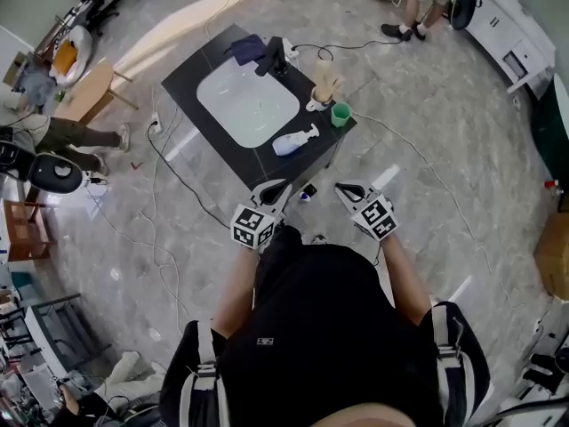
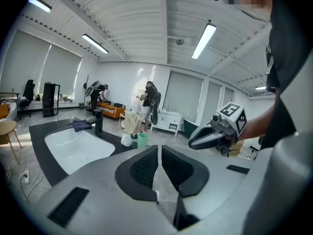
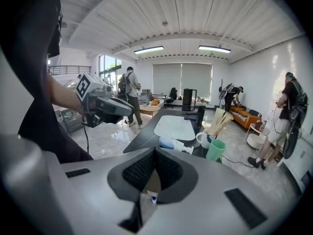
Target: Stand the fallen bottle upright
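Observation:
A white spray bottle [image 1: 295, 140] with a blue base lies on its side on the black table [image 1: 191, 87], by the near right corner. In the right gripper view the bottle [image 3: 172, 144] shows just past my jaws. Both grippers hang in the air short of the table's near edge, apart from the bottle. My left gripper [image 1: 271, 190] [image 2: 160, 148] is shut with nothing between its pads. My right gripper [image 1: 348, 189] [image 3: 155, 153] is also shut and empty. Each gripper shows in the other's view: the right gripper [image 2: 208, 136] and the left gripper [image 3: 115, 106].
A white sink basin [image 1: 247, 100] fills the table's middle, with a black faucet [image 1: 276, 58] and a dark cloth [image 1: 246, 49] behind it. A green cup [image 1: 340, 113] and a mug [image 1: 322, 92] holding several things stand right of the bottle. Cables [image 1: 169, 163] cross the floor; people [image 1: 413, 7] stand farther off.

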### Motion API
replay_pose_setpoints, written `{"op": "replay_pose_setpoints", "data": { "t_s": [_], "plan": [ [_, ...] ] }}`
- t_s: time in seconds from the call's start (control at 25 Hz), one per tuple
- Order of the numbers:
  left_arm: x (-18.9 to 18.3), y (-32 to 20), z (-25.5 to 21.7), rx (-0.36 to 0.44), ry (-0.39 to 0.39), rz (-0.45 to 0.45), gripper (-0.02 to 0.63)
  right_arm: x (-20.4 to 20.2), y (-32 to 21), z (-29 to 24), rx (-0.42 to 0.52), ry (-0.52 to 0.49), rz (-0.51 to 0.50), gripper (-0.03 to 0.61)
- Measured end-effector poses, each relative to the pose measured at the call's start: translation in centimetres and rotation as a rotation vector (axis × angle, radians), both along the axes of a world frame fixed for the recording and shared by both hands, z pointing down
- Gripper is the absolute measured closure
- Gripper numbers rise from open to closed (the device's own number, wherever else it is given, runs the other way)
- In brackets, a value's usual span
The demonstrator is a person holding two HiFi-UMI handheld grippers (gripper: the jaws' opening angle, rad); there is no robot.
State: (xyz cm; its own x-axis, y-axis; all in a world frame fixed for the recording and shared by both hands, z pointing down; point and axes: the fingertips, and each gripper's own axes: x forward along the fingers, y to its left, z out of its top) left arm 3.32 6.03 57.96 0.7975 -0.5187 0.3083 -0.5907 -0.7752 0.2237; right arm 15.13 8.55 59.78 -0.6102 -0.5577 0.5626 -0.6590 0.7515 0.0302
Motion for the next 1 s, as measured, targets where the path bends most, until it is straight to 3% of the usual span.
{"op": "replay_pose_setpoints", "data": {
  "t_s": [1.0],
  "plan": [
    [-7.0, -12.6, 1.3, -0.041, 0.028, 0.191, 0.581, -5.9, -10.3, 3.7, -0.074, 0.092, 0.194, 0.520]
  ]
}}
